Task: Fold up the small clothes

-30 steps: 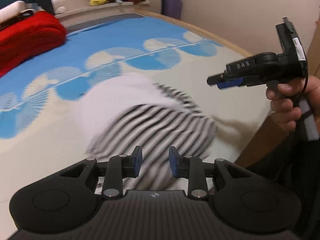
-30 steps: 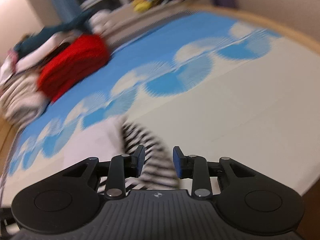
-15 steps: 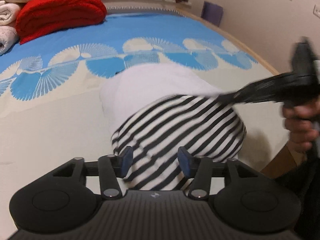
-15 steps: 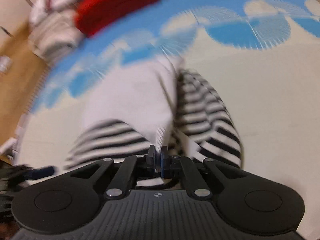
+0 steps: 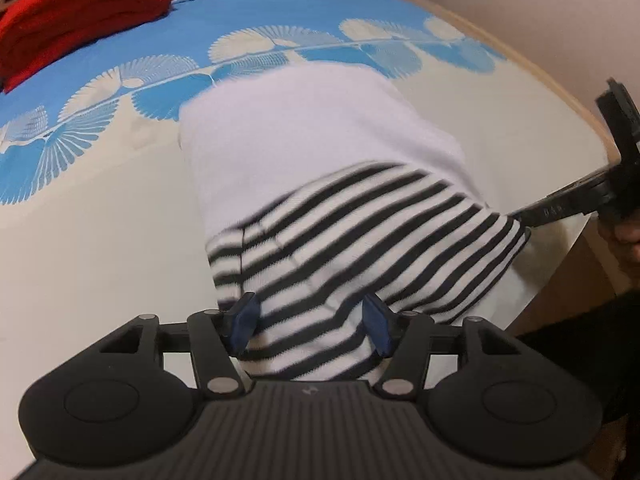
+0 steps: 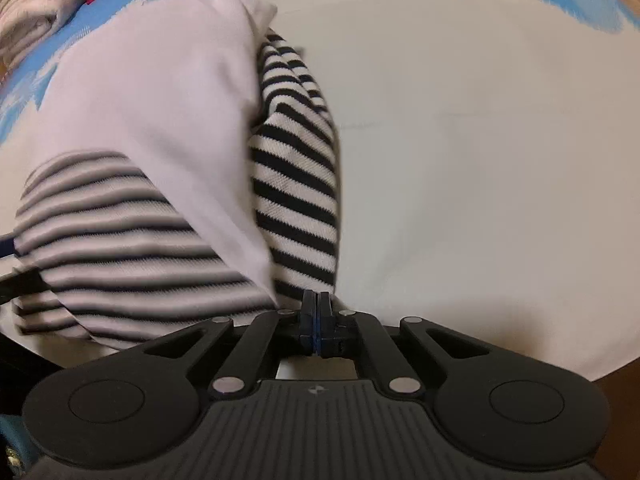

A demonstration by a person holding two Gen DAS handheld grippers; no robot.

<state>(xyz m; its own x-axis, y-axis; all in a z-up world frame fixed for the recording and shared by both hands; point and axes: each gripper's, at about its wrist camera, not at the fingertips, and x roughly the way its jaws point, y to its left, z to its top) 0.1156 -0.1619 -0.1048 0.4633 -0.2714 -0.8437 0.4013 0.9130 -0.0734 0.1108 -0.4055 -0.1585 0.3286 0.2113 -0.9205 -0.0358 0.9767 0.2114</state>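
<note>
Left wrist view: the left gripper [image 5: 310, 328] is low in the middle, its jaws opening, with the striped end of the top [image 5: 360, 240] between them; the pads do not press it. The top lies in the middle of the bed [image 5: 100, 240], with bare sheet at left. A red blanket [image 5: 80, 16] is cut off at upper left. The right gripper [image 5: 520, 216] comes in at the right edge; its writing is too blurred to read.

Right wrist view: the right gripper [image 6: 317, 320] is shut tight at the top's [image 6: 160, 120] near edge; the frame does not show whether it pinches cloth. Bare bed [image 6: 480, 160] fills the right.
</note>
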